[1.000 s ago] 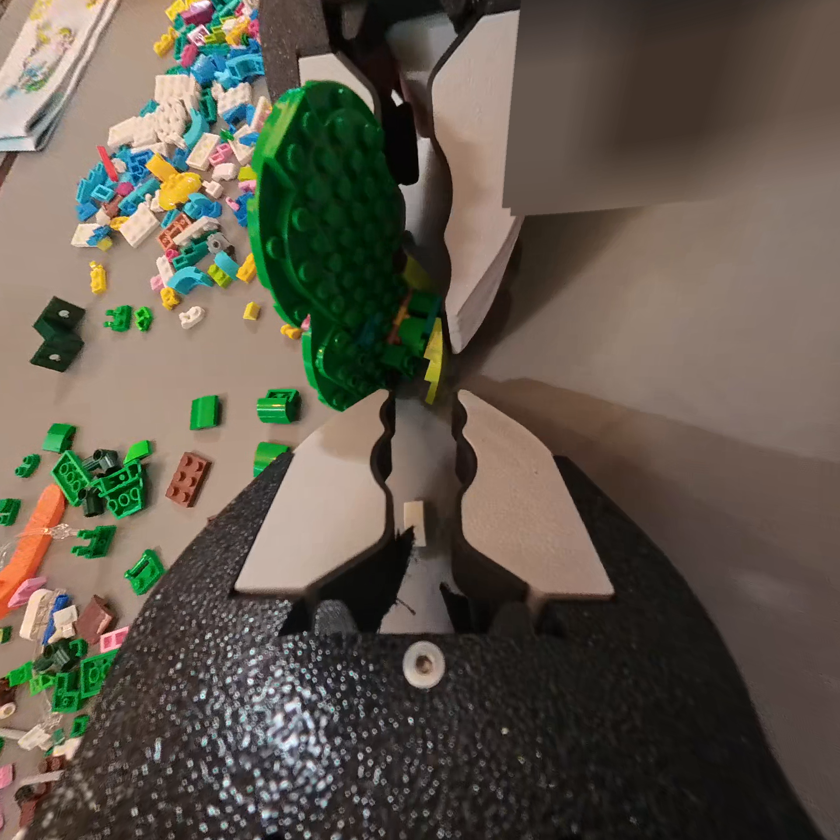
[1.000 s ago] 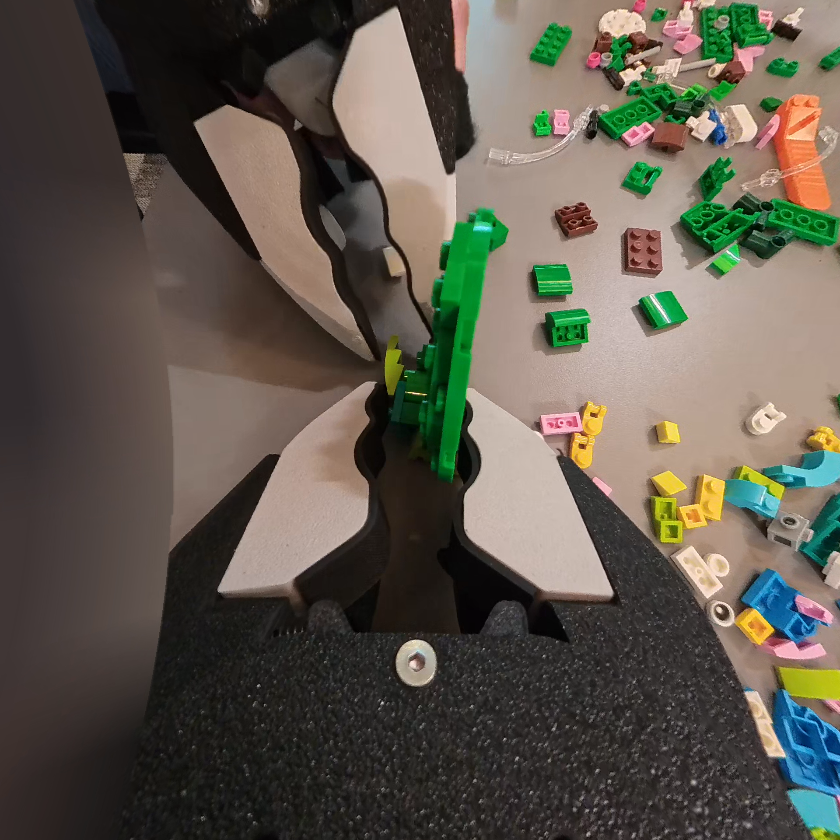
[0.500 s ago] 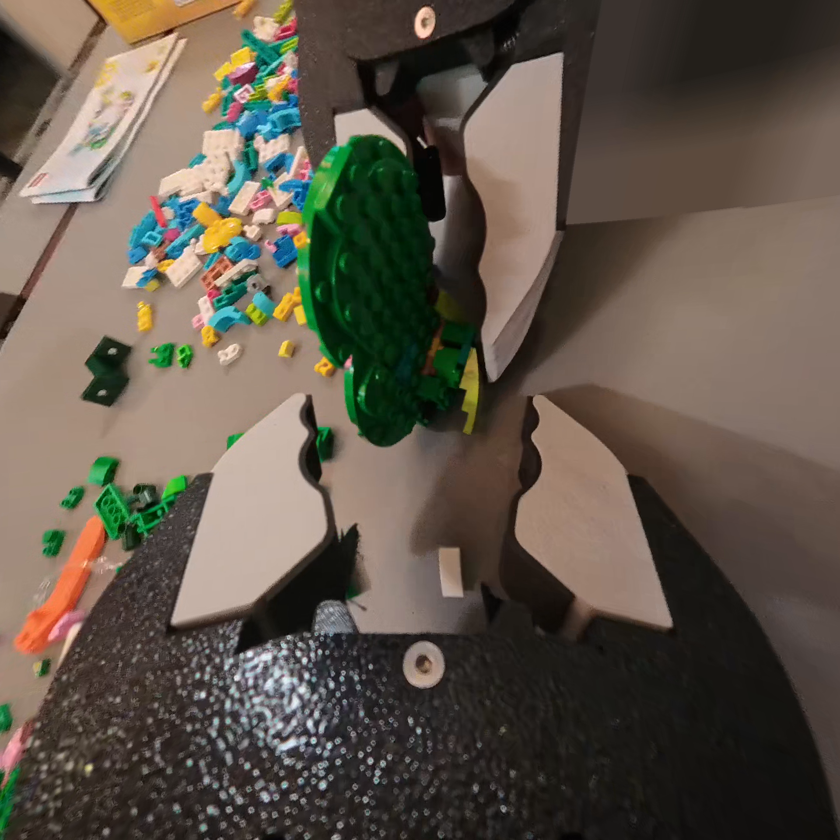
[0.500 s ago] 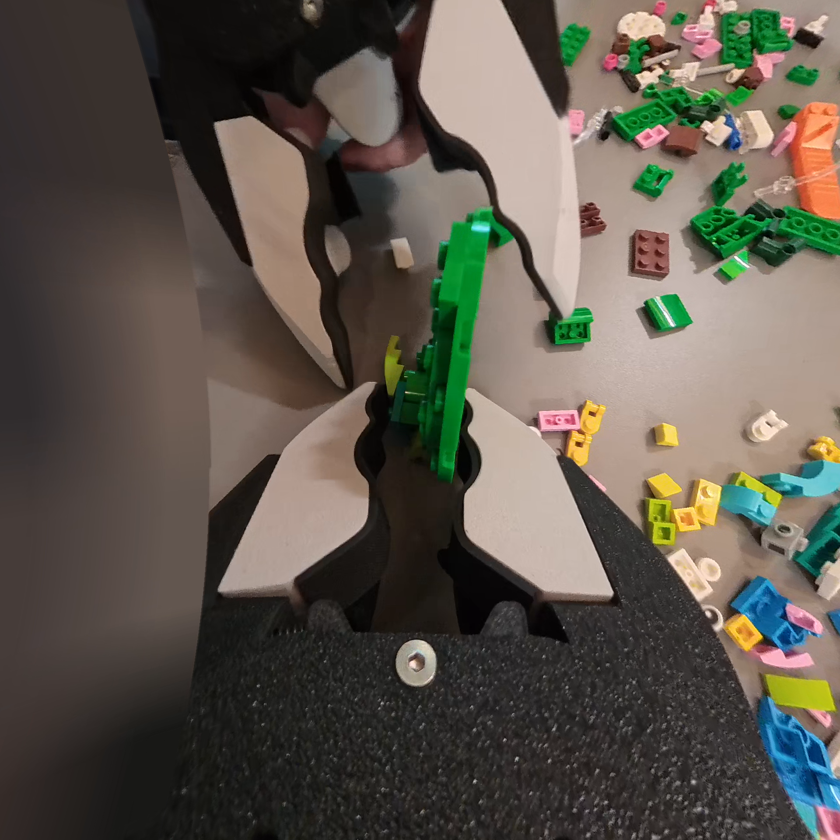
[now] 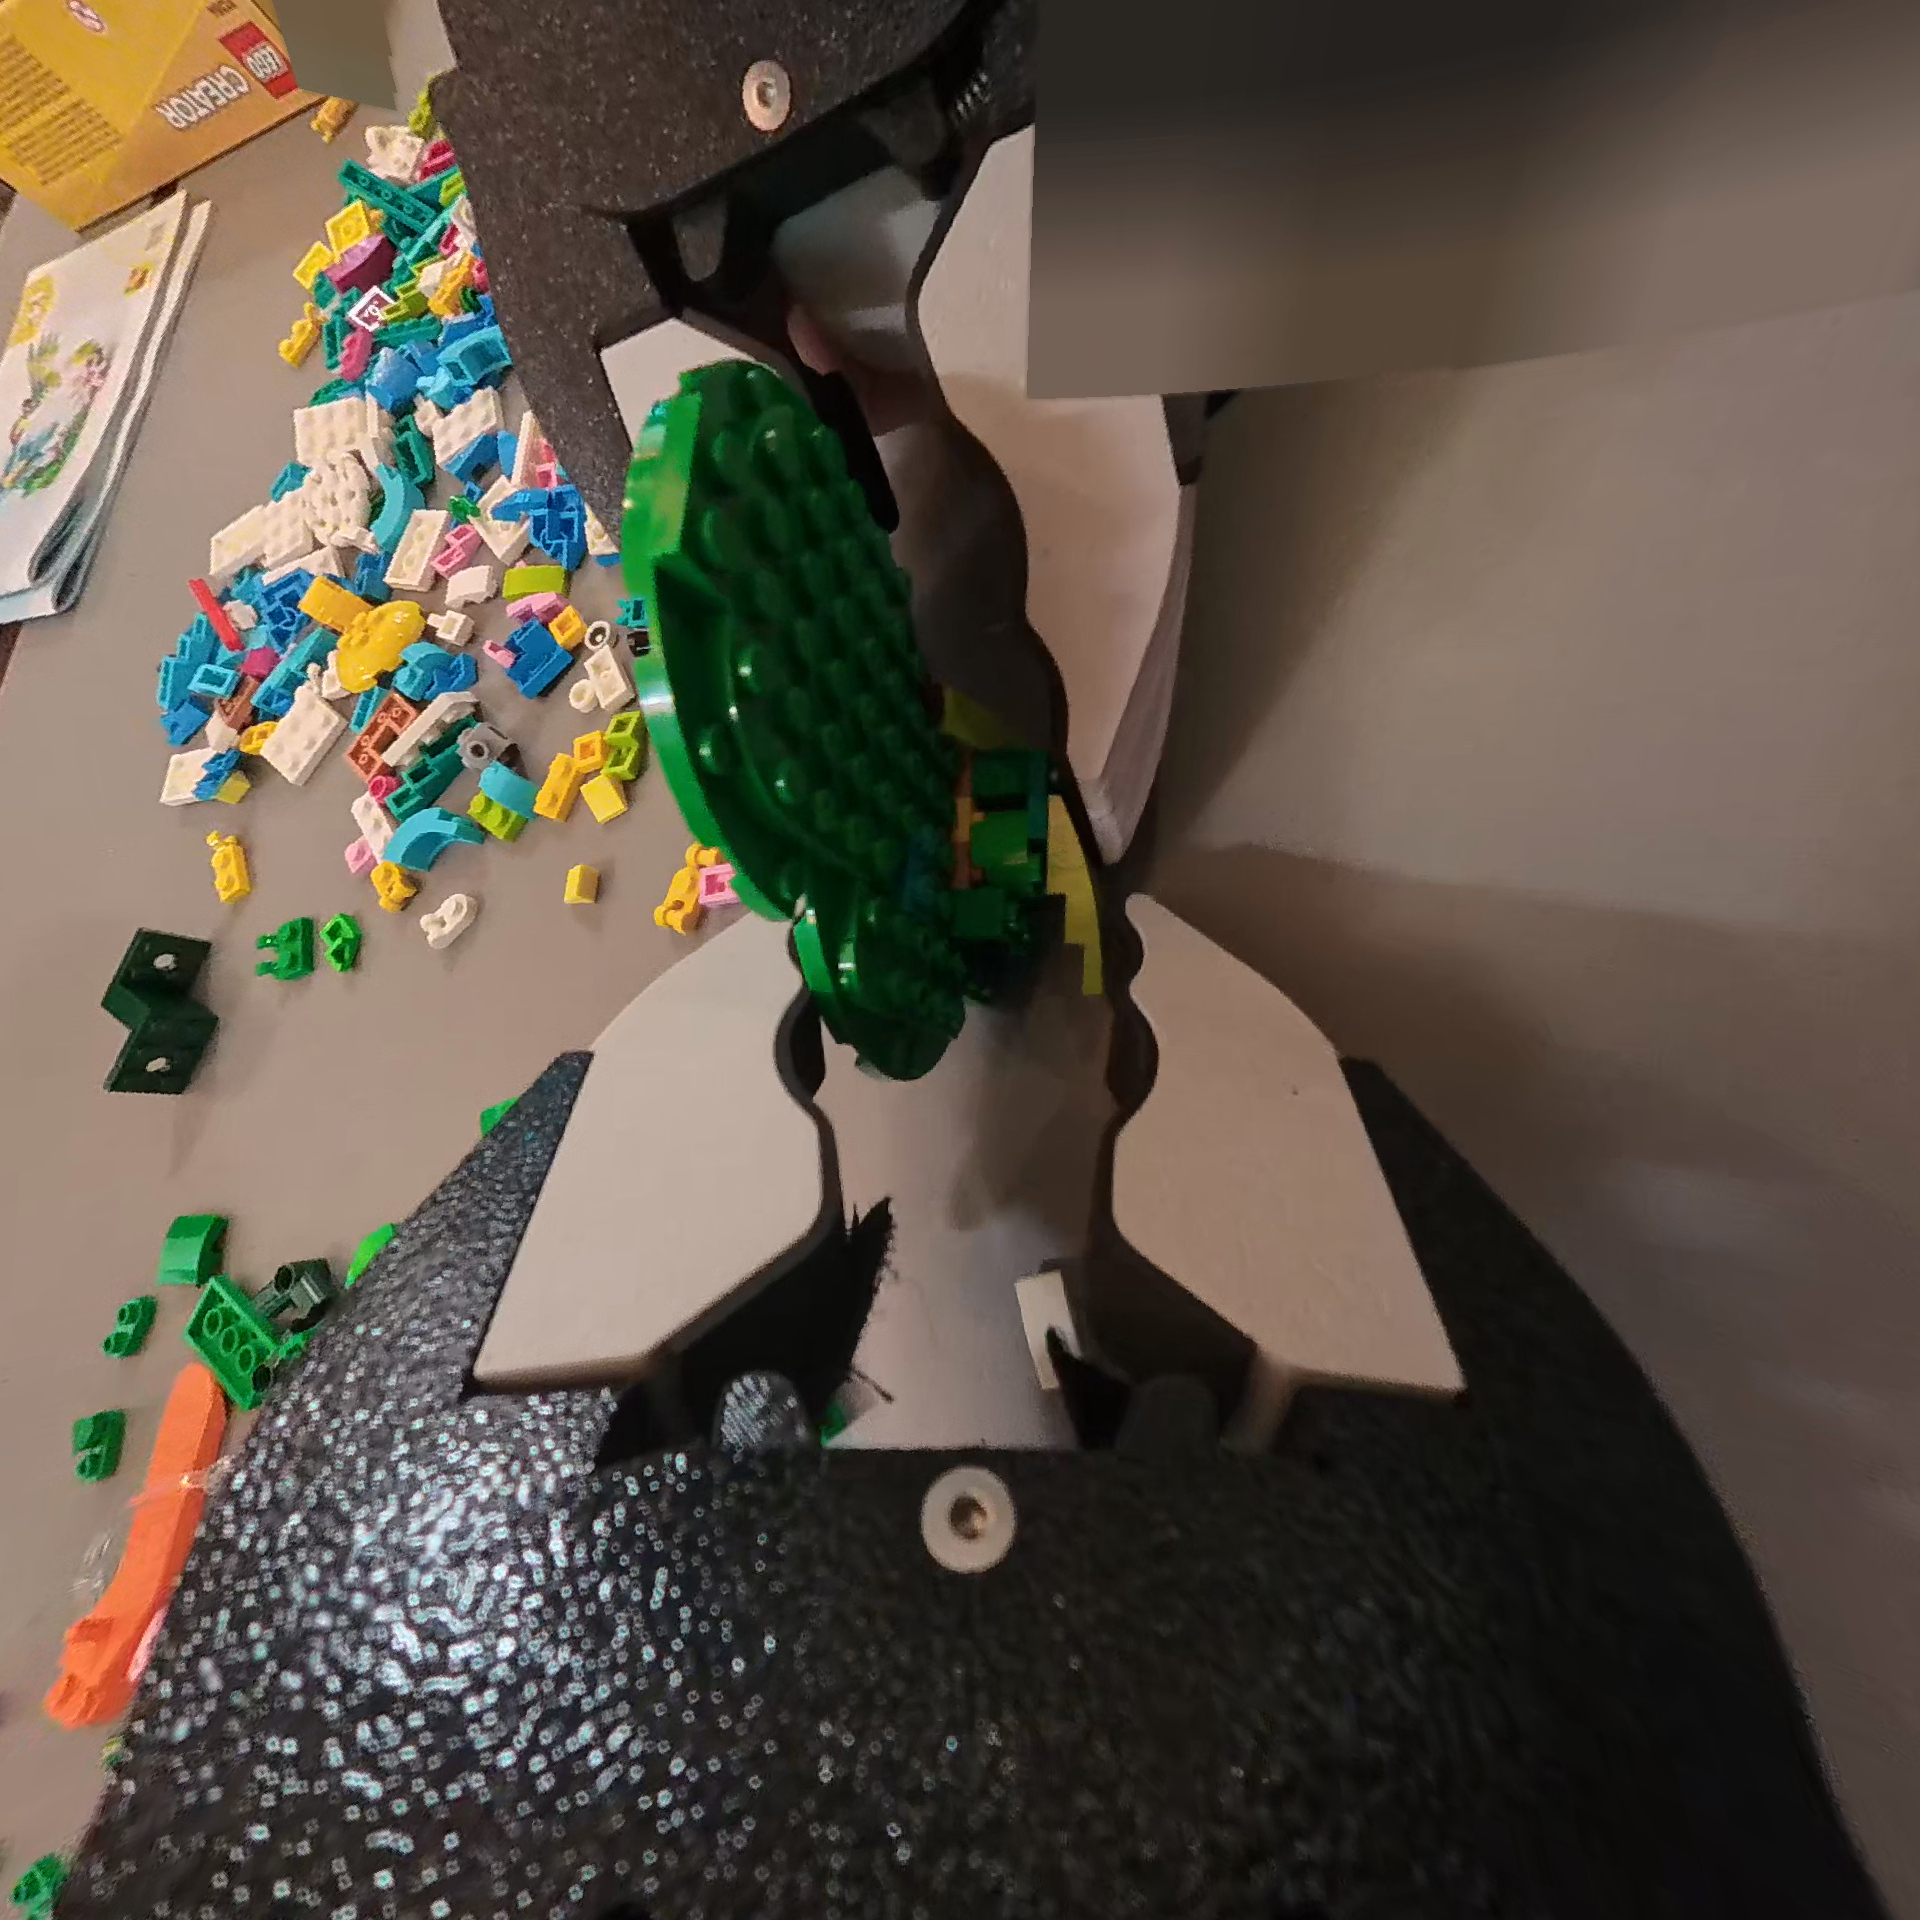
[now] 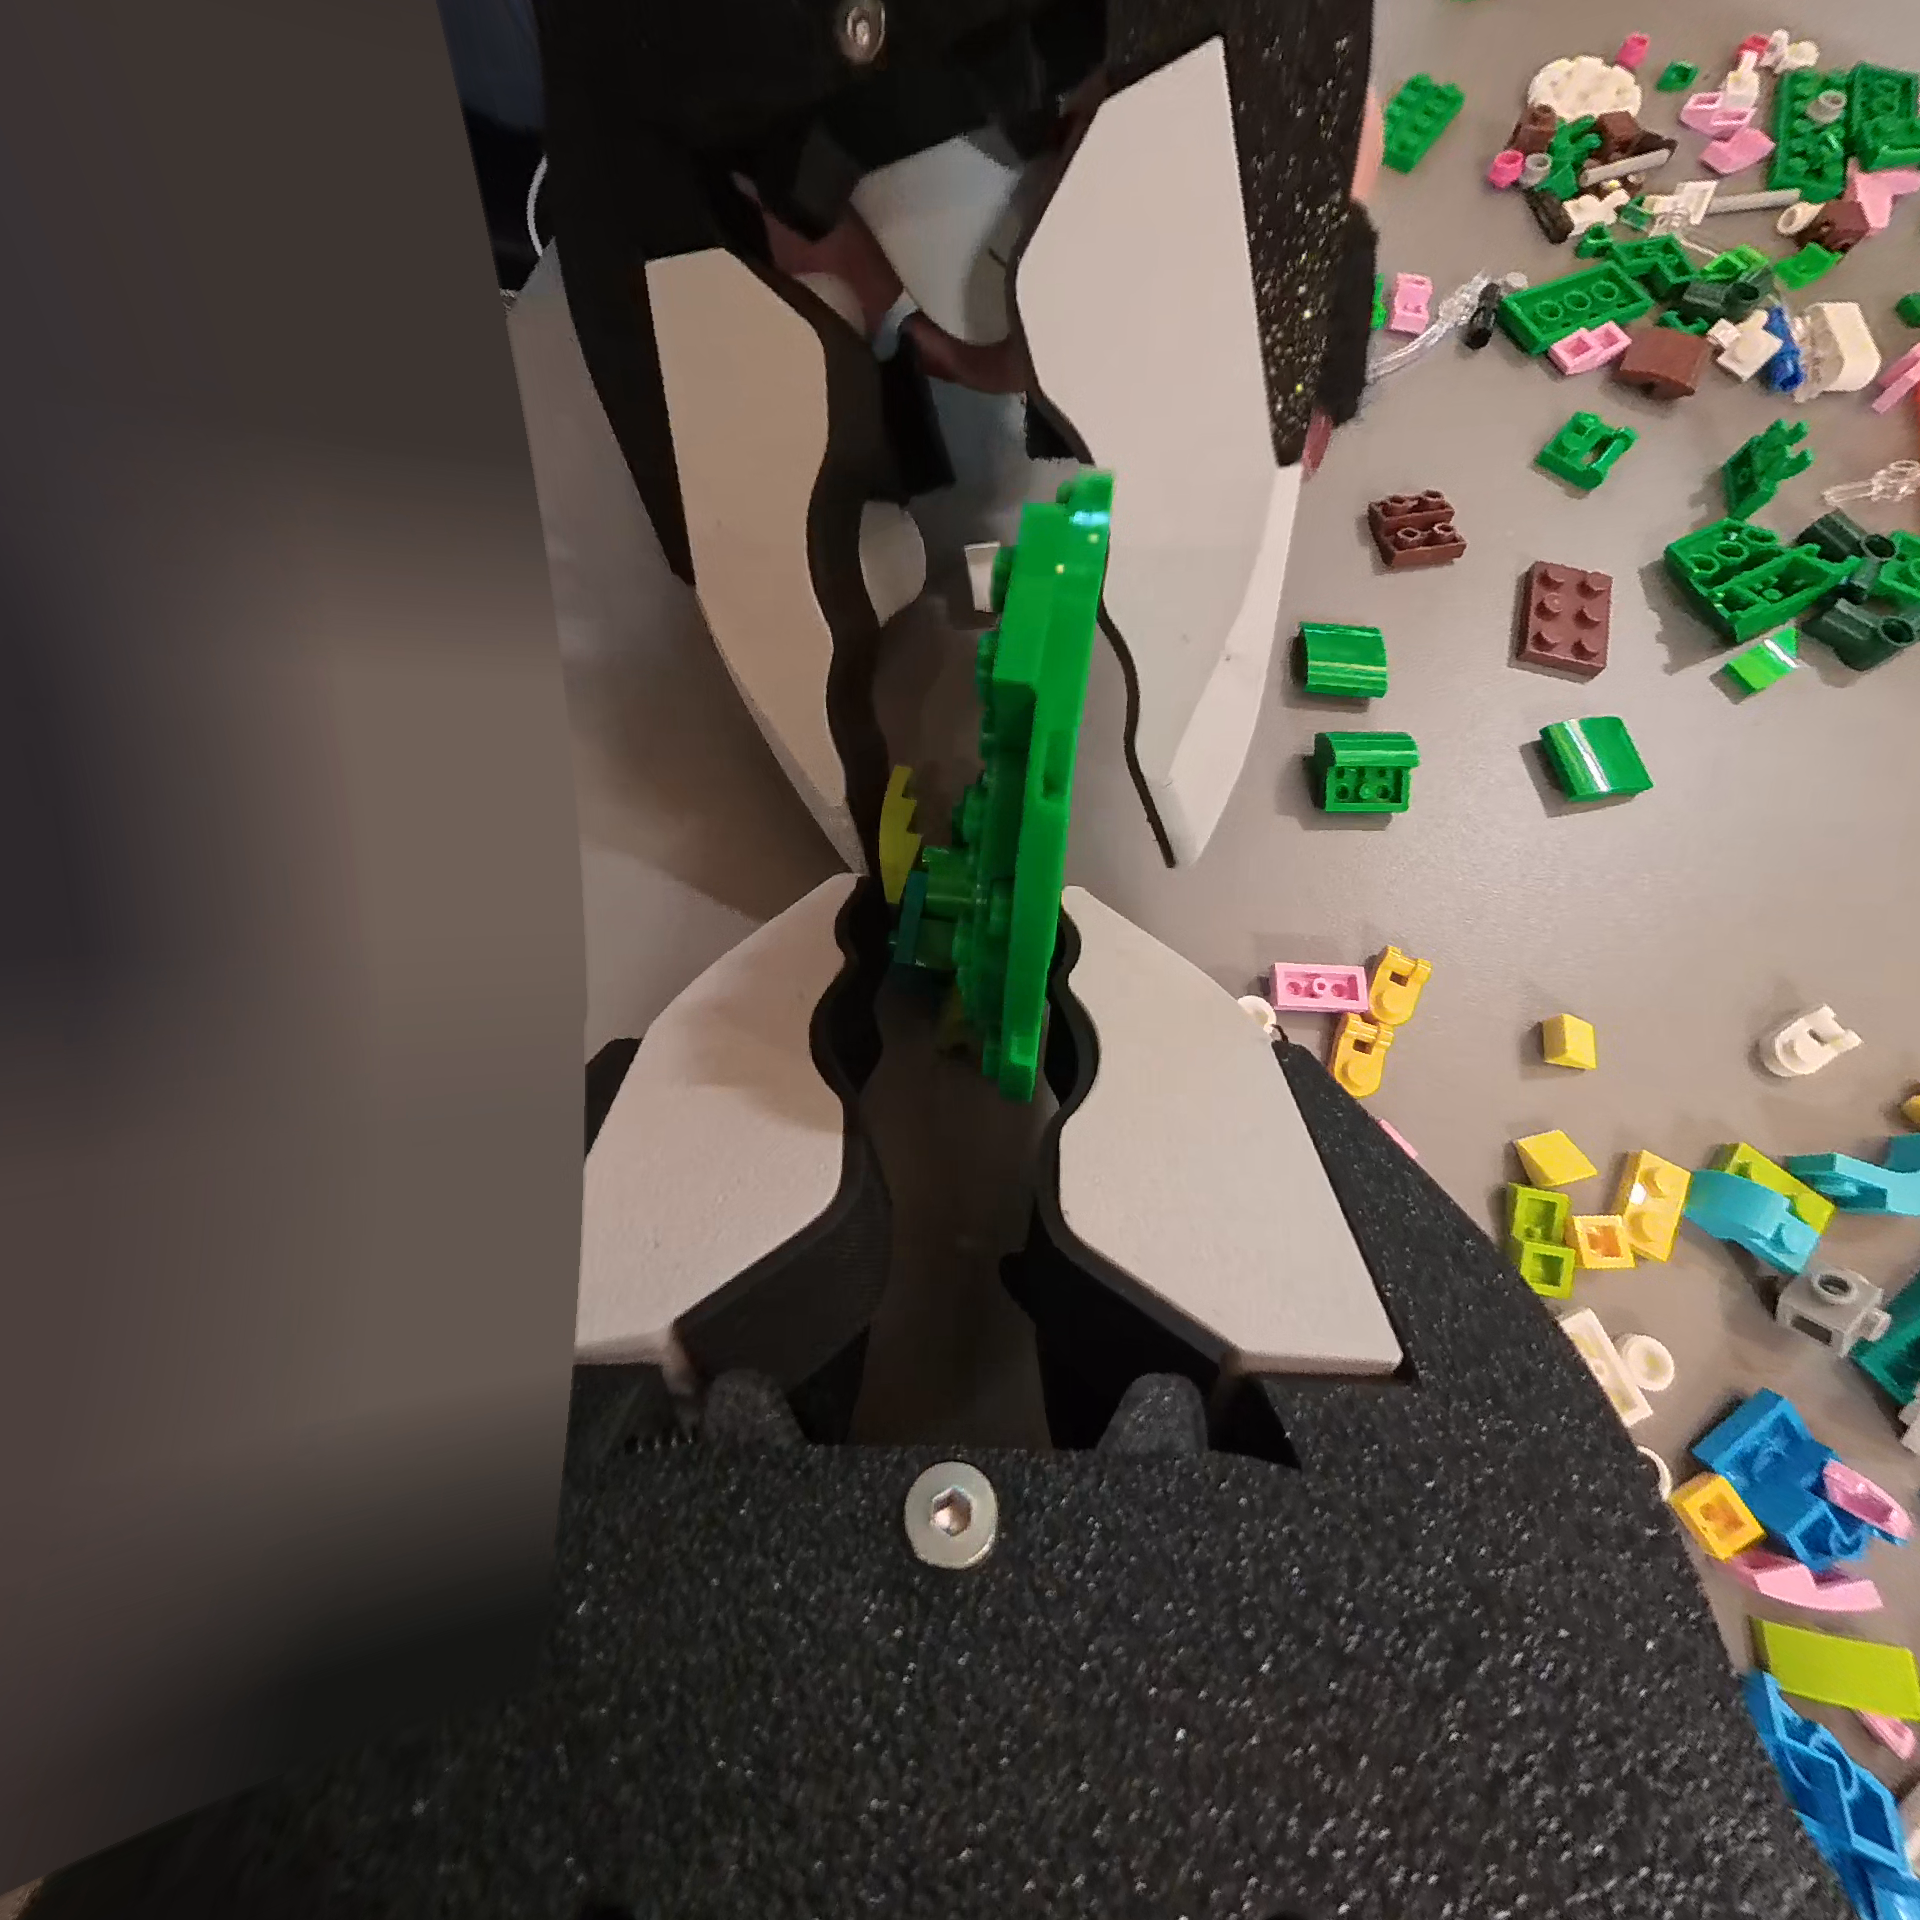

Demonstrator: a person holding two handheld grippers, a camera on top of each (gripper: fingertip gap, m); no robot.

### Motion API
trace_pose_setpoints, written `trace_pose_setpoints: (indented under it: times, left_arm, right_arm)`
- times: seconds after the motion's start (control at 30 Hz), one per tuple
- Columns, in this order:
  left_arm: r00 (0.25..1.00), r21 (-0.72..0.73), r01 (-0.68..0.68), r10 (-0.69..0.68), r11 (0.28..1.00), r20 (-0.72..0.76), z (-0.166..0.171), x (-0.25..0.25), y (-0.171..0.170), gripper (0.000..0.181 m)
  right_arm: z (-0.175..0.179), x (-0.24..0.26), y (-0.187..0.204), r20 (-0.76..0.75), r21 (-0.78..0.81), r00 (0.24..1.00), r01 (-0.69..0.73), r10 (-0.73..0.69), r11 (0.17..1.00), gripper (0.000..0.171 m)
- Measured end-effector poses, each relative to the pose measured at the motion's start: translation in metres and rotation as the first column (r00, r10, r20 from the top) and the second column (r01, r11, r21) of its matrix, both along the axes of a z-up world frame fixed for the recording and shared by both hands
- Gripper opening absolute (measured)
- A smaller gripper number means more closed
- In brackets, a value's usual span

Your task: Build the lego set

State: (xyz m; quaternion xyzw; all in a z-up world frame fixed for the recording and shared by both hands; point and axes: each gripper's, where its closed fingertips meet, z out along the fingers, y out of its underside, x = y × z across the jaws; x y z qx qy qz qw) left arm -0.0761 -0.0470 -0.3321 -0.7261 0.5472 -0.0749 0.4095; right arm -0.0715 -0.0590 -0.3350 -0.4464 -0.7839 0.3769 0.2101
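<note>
A round green studded plate (image 5: 790, 644) stands on edge above the grey table, with a small cluster of green, teal and lime pieces (image 5: 1070, 862) stuck on its face. My right gripper (image 6: 961, 904) is shut on the plate (image 6: 1039, 779) at that cluster; its finger (image 5: 1112, 623) comes in from the top of the left wrist view. My left gripper (image 5: 961, 956) is open, its fingertips on either side of the plate's free end, with a gap showing on one side. A small white brick (image 5: 1039, 1309) lies on the table between the left fingers.
A pile of loose coloured bricks (image 5: 395, 623) lies on the table (image 5: 468, 1039), with a yellow box (image 5: 125, 94) and a booklet (image 5: 83, 364) beyond. Dark green brackets (image 5: 156, 1008) and an orange piece (image 5: 135, 1558) lie nearer. Green and brown bricks (image 6: 1558, 623) lie right of the grippers. Less than 4 cm separates the two grippers' tips. The small white brick (image 5: 1039, 1309) is about 7 cm from both grippers' fingertips.
My left gripper went from shut to wide open, then moved forward around the plate's end with its fingers partly narrowed. The right gripper has kept hold of the plate.
</note>
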Motion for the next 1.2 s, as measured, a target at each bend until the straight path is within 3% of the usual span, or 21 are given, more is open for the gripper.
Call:
trace_pose_setpoints:
  times: [0.5,0.63,0.93,1.2]
  left_arm:
    - [0.996,-0.06,0.015,-0.009,0.998,0.092,0.002,0.0026,-0.0051,0.043]
    - [0.993,-0.132,0.007,0.009,0.991,0.119,-0.005,0.0047,-0.0063,0.044]
    - [0.989,-0.159,0.003,0.02,0.987,0.145,-0.0053,0.004,-0.0062,0.033]
    - [0.99,-0.142,0.005,0.015,0.99,0.139,-0.0053,0.0041,-0.0057,0.037]
  right_arm:
    - [-0.0003,-0.0002,-0.0008,-0.002,0.005,1.0,-0.004,0.004,1.0,0.029]
    - [-0.0003,-0.0002,-0.0008,-0.002,0.004,1.0,-0.005,0.005,1.0,0.029]
    - [-0.0005,-0.0006,-0.0004,-0.003,0.007,1.0,-0.001,0.001,1.0,0.03]
    - [-0.0007,-0.0007,-0.0006,-0.002,0.009,1.0,-0.004,0.004,1.0,0.029]
